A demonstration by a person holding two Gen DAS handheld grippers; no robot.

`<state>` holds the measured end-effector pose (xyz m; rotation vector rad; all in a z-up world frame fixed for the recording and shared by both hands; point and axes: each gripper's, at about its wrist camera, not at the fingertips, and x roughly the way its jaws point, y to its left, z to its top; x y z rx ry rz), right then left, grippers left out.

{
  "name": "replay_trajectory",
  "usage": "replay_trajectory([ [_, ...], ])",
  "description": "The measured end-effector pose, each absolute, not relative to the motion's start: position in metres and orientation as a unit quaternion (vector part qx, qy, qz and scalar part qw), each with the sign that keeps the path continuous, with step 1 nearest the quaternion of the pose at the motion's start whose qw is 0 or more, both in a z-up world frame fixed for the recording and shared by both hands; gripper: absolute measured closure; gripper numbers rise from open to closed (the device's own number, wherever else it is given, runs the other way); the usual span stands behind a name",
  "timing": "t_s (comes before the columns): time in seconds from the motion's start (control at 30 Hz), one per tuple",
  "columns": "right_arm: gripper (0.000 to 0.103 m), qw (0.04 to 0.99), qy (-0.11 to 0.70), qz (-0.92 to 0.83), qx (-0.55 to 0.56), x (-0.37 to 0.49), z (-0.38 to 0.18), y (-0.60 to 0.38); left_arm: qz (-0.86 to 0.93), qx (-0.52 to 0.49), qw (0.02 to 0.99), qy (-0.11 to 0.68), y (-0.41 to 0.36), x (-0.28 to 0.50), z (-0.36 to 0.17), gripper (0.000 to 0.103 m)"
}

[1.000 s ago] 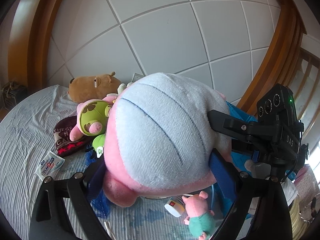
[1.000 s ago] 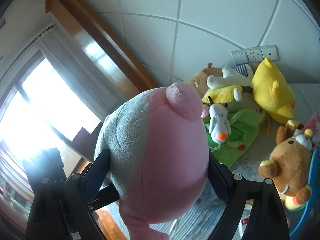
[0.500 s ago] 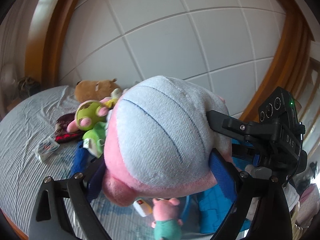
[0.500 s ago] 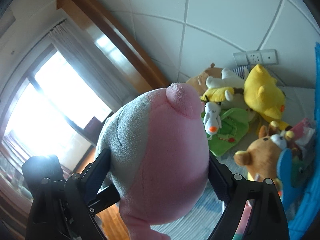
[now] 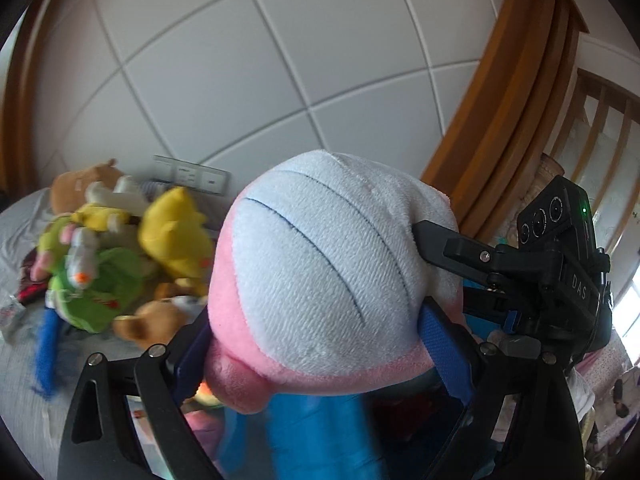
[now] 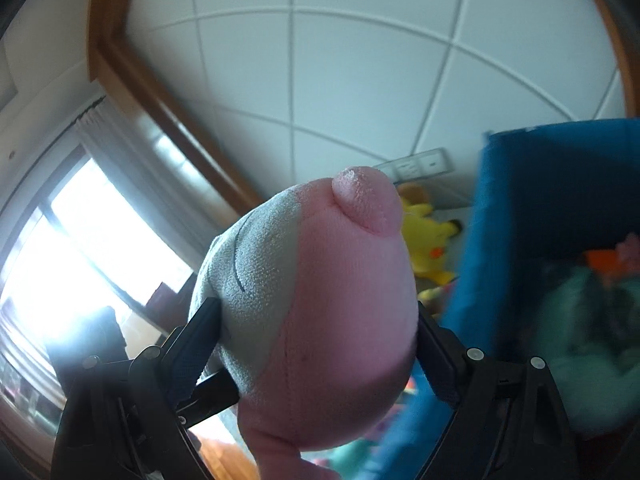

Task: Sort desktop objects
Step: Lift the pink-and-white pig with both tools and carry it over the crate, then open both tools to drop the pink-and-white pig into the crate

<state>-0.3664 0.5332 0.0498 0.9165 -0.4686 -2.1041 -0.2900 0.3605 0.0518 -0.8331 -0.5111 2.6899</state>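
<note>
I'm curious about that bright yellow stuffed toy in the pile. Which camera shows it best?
The left wrist view: the yellow stuffed toy sits unobstructed at the edge of the toy pile, though motion-blurred. In the right wrist view, the pink and grey plush held in the claw hides much of it, leaving a smaller, blurry piece.

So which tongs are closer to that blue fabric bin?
Right, probably. The blue fabric bin looms just beside the right tongs, its wall by their outer finger. From the left tongs it shows only as a blur below the pink-and-grey plush toy both grip.
</note>
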Motion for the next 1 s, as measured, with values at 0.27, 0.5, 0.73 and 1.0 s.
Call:
replay_trajectory([
  [0.27, 0.013, 0.367, -0.177, -0.822, 0.397, -0.437, 0.043, 0.664, 0.908, -0.339, 0.146, -0.2, 0.473, -0.359, 0.032, 0.008],
  [0.5, 0.013, 0.323, -0.208, -0.79, 0.477, -0.498, -0.016, 0.718, 0.871, -0.428, 0.124, -0.208, 0.515, -0.423, -0.02, 0.008],
  [0.73, 0.013, 0.285, -0.175, -0.775, 0.536, -0.538, -0.063, 0.715, 0.853, -0.503, 0.065, -0.121, 0.539, -0.461, -0.072, 0.008],
  [1.0, 0.012, 0.231, -0.135, -0.796, 0.542, -0.544, -0.071, 0.719, 0.851, -0.515, 0.036, -0.099, 0.538, -0.463, -0.081, 0.0],
])
